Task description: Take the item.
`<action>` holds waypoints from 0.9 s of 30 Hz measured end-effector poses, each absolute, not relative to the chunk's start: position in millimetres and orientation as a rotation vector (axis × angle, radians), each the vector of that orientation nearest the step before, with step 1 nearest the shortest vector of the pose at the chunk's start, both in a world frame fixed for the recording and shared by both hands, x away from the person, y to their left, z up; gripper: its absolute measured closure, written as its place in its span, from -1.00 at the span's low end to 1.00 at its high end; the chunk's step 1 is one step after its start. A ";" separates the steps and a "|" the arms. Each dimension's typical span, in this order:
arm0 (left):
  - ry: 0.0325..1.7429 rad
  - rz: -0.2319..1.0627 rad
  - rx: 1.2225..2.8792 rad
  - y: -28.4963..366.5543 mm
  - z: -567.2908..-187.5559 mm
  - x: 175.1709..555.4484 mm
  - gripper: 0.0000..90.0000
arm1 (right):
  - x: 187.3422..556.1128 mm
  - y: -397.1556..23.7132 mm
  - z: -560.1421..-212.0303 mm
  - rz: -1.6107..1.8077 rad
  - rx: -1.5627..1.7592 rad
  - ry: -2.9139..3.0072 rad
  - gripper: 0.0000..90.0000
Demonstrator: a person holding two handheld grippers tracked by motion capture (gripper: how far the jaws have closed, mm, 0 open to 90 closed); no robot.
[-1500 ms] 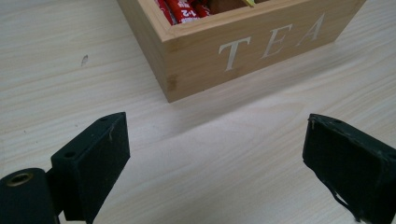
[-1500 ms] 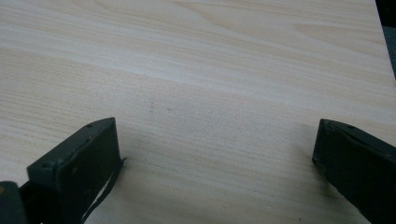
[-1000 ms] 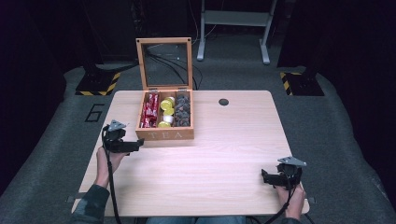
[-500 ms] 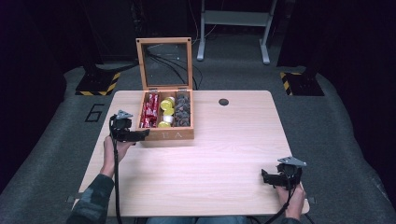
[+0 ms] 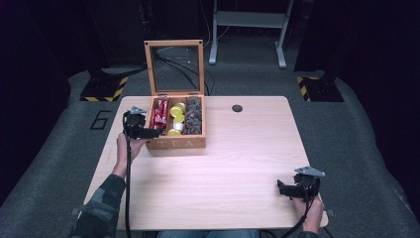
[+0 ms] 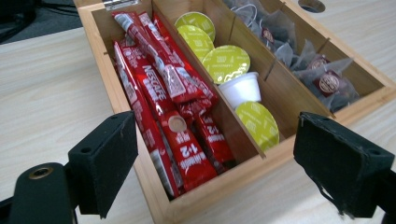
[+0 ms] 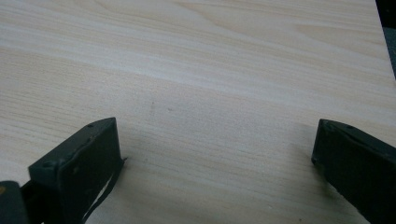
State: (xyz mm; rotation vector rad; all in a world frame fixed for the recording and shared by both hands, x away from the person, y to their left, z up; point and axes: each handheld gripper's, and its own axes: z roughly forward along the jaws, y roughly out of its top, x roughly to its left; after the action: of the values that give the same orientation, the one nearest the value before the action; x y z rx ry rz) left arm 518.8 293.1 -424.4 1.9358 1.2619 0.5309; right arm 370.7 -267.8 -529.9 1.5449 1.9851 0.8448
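Note:
A wooden tea box point(image 5: 178, 144) stands at the table's back left with its glass lid point(image 5: 174, 67) upright. Its three compartments hold red sachets point(image 6: 163, 88), yellow-green capsules point(image 6: 226, 63) and dark tea bags point(image 6: 322, 79). My left gripper point(image 5: 154, 133) hovers at the box's front left corner, over the box's front wall point(image 6: 224, 186). Its jaws stand wide and have just been closing a little, with nothing gripped between them. My right gripper point(image 5: 281, 187) rests open near the front right edge of the table, bare wood between its jaws point(image 7: 215, 140).
The light wooden table point(image 5: 237, 148) has a round cable hole point(image 5: 237, 108) behind its middle. Dark carpet surrounds it, with black-and-yellow striped bases point(image 5: 104, 89) and a grey stand point(image 5: 247, 20) at the back.
My left gripper has moved away from me and to the right, up to the tea box's front left corner. The right gripper has stayed where it was.

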 end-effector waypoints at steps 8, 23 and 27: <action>1.270 0.563 1.934 290.2 -421.3 537.6 -0.64 | 370.9 -267.7 -529.9 0.847 1.540 1.986 -0.99; 1.322 0.597 1.933 281.1 -422.2 566.2 -0.08 | 370.8 -267.5 -529.8 0.848 1.546 1.985 -0.99; 1.345 0.583 1.931 281.5 -429.7 571.5 0.04 | 370.6 -267.4 -529.8 0.847 1.549 1.984 -0.99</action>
State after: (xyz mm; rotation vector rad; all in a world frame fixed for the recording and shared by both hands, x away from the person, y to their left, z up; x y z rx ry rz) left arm 571.5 281.5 -429.7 1.9314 1.3449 0.5828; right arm 370.6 -267.4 -529.8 1.5489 1.9844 0.8468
